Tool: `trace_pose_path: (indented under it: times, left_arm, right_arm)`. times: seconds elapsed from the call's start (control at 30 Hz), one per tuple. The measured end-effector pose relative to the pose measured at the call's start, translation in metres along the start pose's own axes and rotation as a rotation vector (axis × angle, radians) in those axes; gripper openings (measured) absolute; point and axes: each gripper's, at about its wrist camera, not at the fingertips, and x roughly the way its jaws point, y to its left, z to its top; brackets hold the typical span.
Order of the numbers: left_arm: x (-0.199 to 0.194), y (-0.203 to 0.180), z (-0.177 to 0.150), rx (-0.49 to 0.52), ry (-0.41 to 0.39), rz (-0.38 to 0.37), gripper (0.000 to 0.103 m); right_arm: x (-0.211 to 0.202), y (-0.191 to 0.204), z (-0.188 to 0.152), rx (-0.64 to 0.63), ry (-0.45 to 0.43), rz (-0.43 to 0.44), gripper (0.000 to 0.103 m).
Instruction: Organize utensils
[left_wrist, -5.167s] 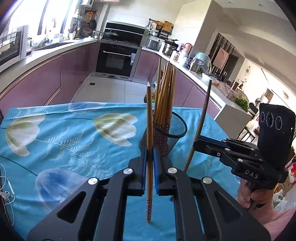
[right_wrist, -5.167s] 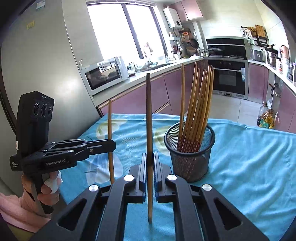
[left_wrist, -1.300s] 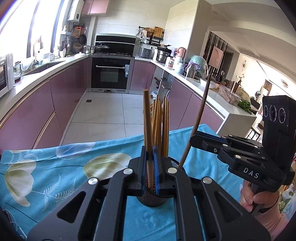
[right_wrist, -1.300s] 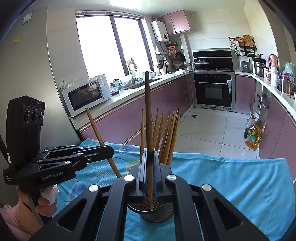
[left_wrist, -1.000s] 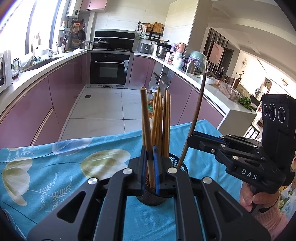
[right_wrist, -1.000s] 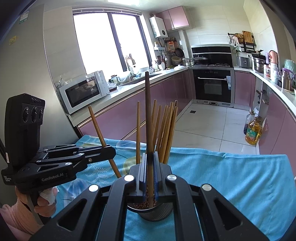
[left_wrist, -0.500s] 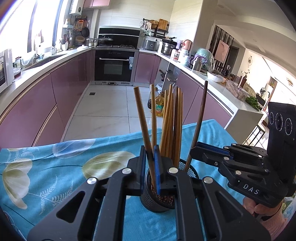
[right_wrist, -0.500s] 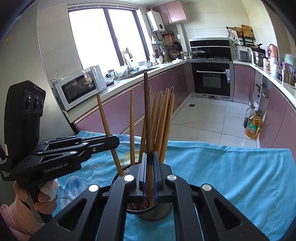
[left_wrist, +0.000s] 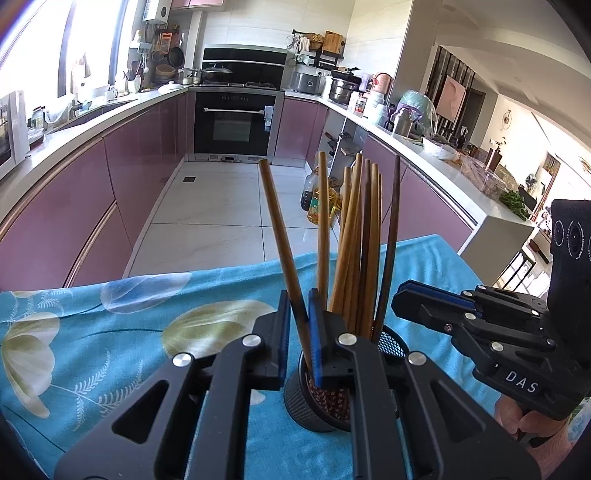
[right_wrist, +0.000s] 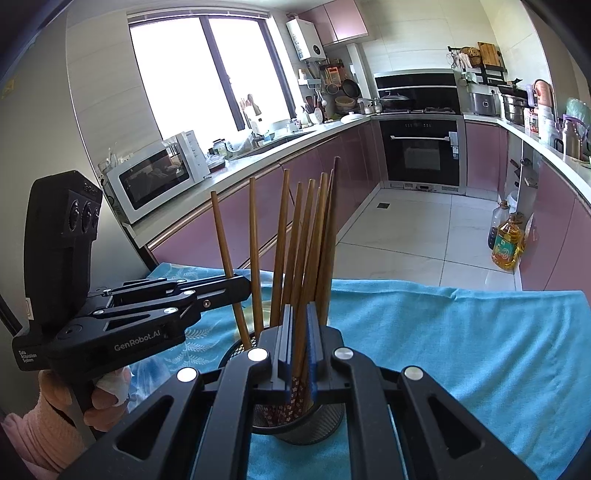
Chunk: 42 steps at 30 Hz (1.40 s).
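A black mesh cup (left_wrist: 314, 402) stands on the blue cloth and holds several wooden chopsticks (left_wrist: 354, 236). It also shows in the right wrist view (right_wrist: 295, 424). My left gripper (left_wrist: 297, 332) is slightly open right over the cup. One chopstick (left_wrist: 280, 236) leans loose between its pads, its lower end in the cup. My right gripper (right_wrist: 297, 347) is slightly open over the cup from the other side, and a chopstick (right_wrist: 306, 240) stands free in the gap. The right gripper (left_wrist: 436, 306) in the left wrist view is beside the cup, apart from the dark chopstick (left_wrist: 391, 236).
The table is covered by a blue flowered cloth (left_wrist: 110, 332), whose far edge (right_wrist: 443, 288) drops to the tiled kitchen floor. Purple cabinets, an oven and a microwave (right_wrist: 155, 177) stand behind. An oil bottle (right_wrist: 508, 240) stands on the floor.
Both grippers lowered their chopsticks into the cup, then opened a little. The two chopsticks now lean free inside the cup with the others.
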Motion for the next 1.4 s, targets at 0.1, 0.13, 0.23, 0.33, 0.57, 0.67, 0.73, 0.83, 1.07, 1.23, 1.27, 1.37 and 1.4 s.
trace_pose_path:
  times: [0.1,0.13,0.23,0.33,0.57,0.67,0.73,0.83,1.07,1.23,1.27,1.37,1.4]
  left_arm:
    - [0.002,-0.001,-0.002,0.002,0.004,-0.001,0.010]
    - [0.003,0.000,-0.002,0.001,0.006,-0.004,0.011]
    - [0.004,0.002,-0.004,-0.002,0.007,-0.004,0.014]
    - [0.002,0.004,-0.007,-0.003,0.002,-0.004,0.016]
    - [-0.009,0.008,-0.020,0.001,-0.027,0.030,0.033]
    - [-0.016,0.010,-0.027,-0.002,-0.044,0.043,0.041]
    - [-0.022,0.011,-0.032,-0.006,-0.057,0.052,0.047]
    - [-0.033,0.011,-0.040,0.001,-0.087,0.089,0.058]
    - [-0.064,0.013,-0.061,-0.008,-0.175,0.200,0.094]
    - [-0.087,0.017,-0.076,-0.016,-0.235,0.271,0.098]
    - [-0.091,0.017,-0.079,-0.020,-0.244,0.284,0.098]
    - [-0.102,0.020,-0.087,-0.032,-0.268,0.320,0.098]
    - [-0.105,0.020,-0.089,-0.037,-0.274,0.329,0.098]
  right_arm:
    - [0.000,0.000,0.000,0.001,-0.001,0.000,0.007]
    - [0.000,0.000,0.000,0.002,-0.002,0.001,0.008]
    - [0.000,0.000,0.000,0.003,-0.002,-0.001,0.008]
    - [0.000,-0.001,-0.001,0.007,-0.002,-0.001,0.008]
    - [-0.007,0.002,-0.009,-0.001,-0.019,-0.015,0.037]
    - [-0.010,0.003,-0.014,-0.001,-0.020,-0.022,0.044]
    - [-0.012,0.004,-0.017,-0.006,-0.021,-0.035,0.048]
    - [-0.015,0.006,-0.022,-0.007,-0.031,-0.048,0.060]
    - [-0.029,0.021,-0.037,-0.058,-0.083,-0.104,0.089]
    - [-0.040,0.037,-0.050,-0.112,-0.124,-0.132,0.097]
    - [-0.041,0.040,-0.052,-0.122,-0.127,-0.136,0.097]
    - [-0.044,0.048,-0.058,-0.148,-0.137,-0.145,0.097]
    - [-0.044,0.051,-0.060,-0.152,-0.137,-0.143,0.097]
